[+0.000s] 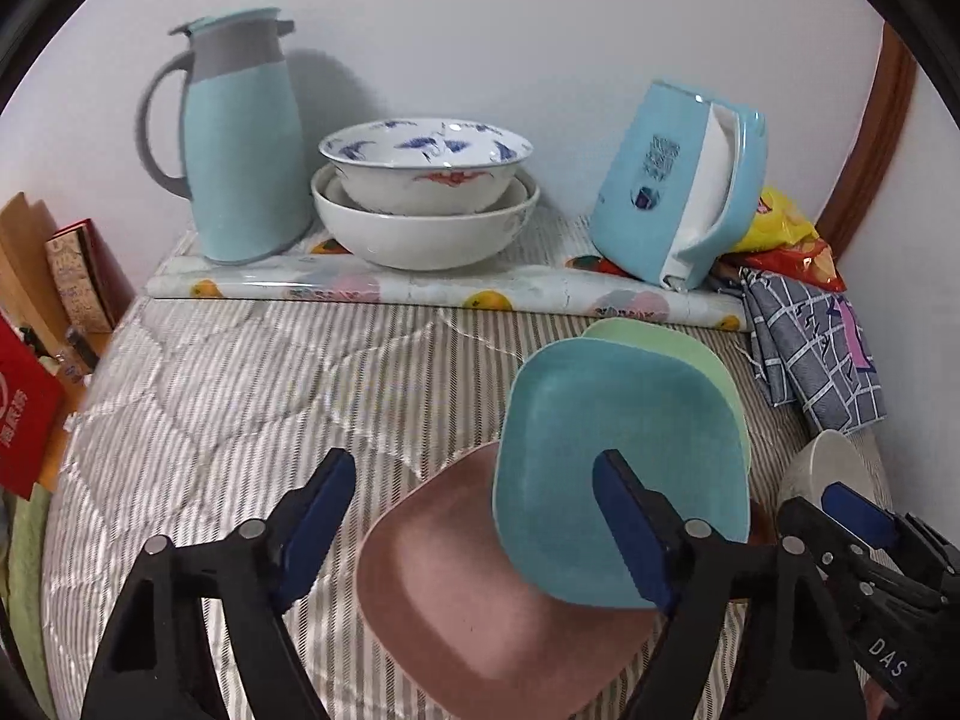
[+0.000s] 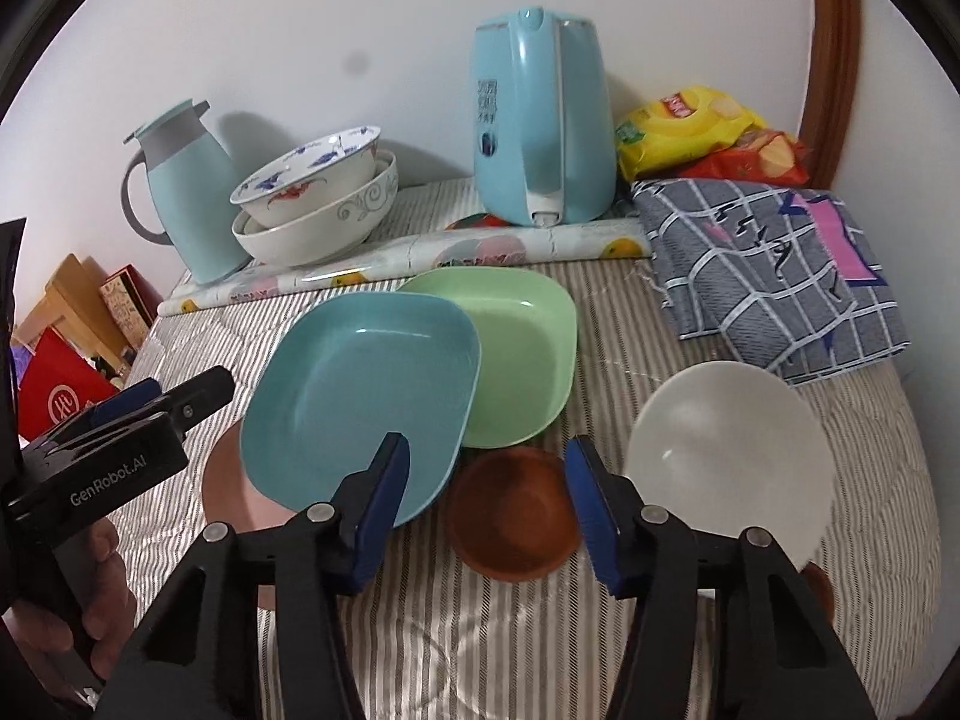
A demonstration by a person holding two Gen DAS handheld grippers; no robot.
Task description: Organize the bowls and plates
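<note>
On the striped bedding, we hold both the left gripper [image 1: 480, 522] and right gripper [image 2: 486, 504] spread and empty over the teal plate [image 2: 360, 396], seemingly light, rigid, slippery plastic best pinched at its rim.

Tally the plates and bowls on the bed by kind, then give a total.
Plates: 3, teal plate, green plate, pink plate.
Bowls: 4, grey bowl, brown bowl, patterned bowl nested in white bowl.
Total: 7.

"GenRobot.AI" on left hand-held gripper [image 2: 180, 396], "DAS" on right hand-held gripper [image 1: 852, 516]
</note>
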